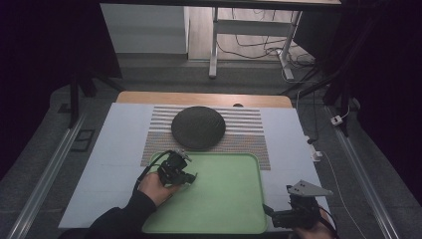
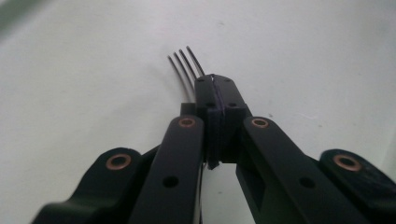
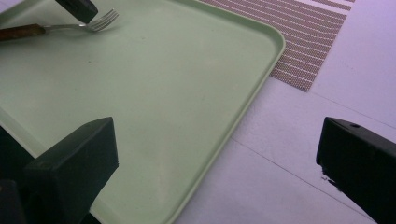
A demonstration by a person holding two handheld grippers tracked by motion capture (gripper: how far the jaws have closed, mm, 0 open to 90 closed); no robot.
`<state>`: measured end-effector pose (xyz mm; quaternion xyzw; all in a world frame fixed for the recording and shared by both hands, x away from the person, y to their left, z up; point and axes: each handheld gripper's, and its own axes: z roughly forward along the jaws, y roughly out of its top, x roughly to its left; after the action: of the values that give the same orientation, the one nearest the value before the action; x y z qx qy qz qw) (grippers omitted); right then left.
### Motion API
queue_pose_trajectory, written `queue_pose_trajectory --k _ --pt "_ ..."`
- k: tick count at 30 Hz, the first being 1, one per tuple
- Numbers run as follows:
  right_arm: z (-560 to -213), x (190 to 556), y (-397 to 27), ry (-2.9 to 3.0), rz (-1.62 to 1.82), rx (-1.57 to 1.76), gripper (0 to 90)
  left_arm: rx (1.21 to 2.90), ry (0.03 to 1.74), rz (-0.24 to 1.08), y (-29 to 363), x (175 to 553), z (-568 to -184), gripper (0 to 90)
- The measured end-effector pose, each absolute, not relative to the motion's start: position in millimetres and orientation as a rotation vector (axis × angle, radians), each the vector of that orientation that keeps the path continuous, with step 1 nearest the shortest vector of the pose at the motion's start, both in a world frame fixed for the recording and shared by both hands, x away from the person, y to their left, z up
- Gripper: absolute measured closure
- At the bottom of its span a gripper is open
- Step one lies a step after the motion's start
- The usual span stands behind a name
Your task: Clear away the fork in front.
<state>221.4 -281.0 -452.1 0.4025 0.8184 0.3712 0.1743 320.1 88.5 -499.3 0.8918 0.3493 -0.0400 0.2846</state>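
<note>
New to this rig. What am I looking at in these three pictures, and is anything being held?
There is no robot arm here: a person holds a hand-held two-jaw gripper in each hand at a table. The high view looks down from above the person's side. The left gripper is over the near left part of a green tray; the right gripper sits at the tray's near right corner. Beyond the tray lie a striped mat and a dark round woven disc.

The other two pictures come from cameras riding on the grippers, looking along their black jaws. In the left gripper view the jaws are shut on a fork, its tines sticking out ahead. The right gripper view shows wide-open jaws holding nothing, with the fork farther off over the tray.
</note>
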Motion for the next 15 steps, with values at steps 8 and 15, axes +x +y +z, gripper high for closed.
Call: queue_pose_trajectory --k 8,15 --pt "-452.0 221.5 -281.3 2.322 1.054 1.141 0.0 2.408 0.886 -0.143 78.4 315.4 -504.3 88.4" --pt "-451.9 221.4 -281.5 2.322 1.061 1.146 0.0 2.465 0.845 -0.141 67.2 311.9 -513.8 88.4"
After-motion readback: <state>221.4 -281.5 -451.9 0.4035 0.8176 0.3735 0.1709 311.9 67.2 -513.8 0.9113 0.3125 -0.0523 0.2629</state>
